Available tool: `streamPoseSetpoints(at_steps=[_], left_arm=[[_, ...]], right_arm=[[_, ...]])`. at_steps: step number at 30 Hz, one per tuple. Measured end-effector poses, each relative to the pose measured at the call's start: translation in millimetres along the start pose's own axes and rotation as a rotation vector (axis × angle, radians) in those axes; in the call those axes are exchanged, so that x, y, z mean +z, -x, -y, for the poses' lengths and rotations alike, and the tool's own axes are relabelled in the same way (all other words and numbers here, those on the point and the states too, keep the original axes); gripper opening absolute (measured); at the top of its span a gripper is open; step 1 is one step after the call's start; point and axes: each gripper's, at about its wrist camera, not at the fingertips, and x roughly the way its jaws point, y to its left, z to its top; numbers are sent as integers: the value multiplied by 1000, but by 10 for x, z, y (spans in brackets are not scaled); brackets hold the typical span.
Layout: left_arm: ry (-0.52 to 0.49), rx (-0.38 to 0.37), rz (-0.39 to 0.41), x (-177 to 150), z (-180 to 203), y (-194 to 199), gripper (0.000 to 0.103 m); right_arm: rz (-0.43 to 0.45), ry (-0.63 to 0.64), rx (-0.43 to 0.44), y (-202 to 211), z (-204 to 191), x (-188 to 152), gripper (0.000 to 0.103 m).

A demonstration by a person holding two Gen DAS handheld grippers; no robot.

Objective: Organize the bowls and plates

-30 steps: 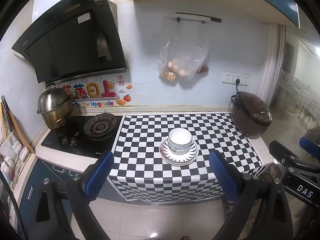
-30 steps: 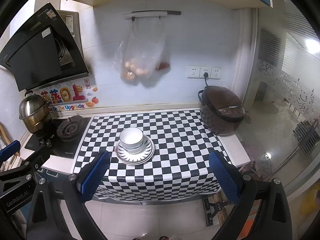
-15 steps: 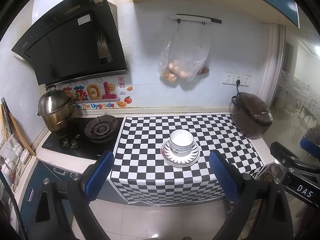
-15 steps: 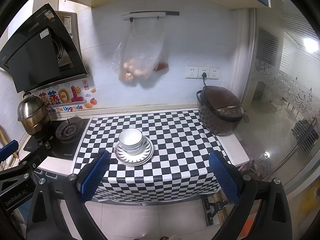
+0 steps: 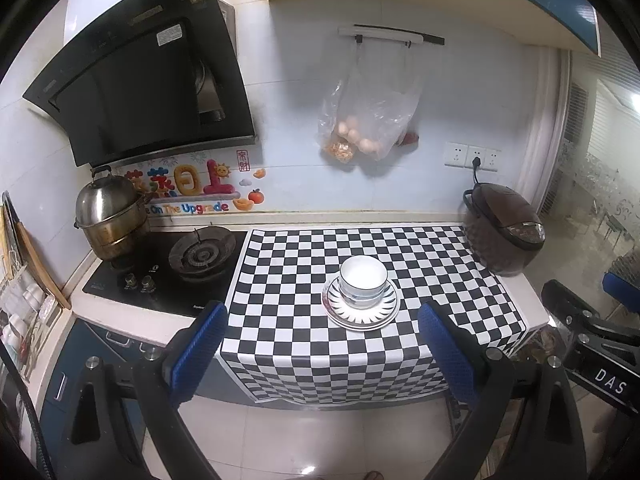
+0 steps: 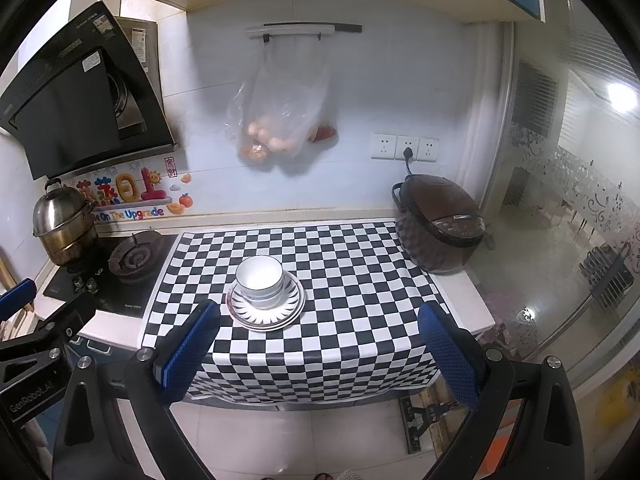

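White bowls (image 5: 363, 282) are stacked on striped plates (image 5: 362, 311) on the checkered cloth (image 5: 304, 280); the bowls (image 6: 260, 280) and plates (image 6: 266, 308) also show in the right wrist view. My left gripper (image 5: 322, 334) is open and empty, held back from the counter's front edge, above the floor. My right gripper (image 6: 318, 334) is open and empty, likewise back from the counter. The right gripper's body shows at the right of the left wrist view (image 5: 588, 332).
A brown rice cooker (image 5: 504, 232) stands at the cloth's right end. A gas hob (image 5: 200, 256) with a steel pot (image 5: 110, 216) lies to the left under a black hood (image 5: 140, 88). A plastic bag of food (image 5: 368, 120) hangs on the wall.
Both views have shifted very slightly; the stack of bowls and plates has not moved and both grippers stay open.
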Motion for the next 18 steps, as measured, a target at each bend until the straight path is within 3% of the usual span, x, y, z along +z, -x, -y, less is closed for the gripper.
streamPoseSetpoints(at_steps=[18], left_arm=[[14, 12, 6, -16, -16, 35, 98]], right_arm=[[1, 2, -1, 4, 4, 9, 101]])
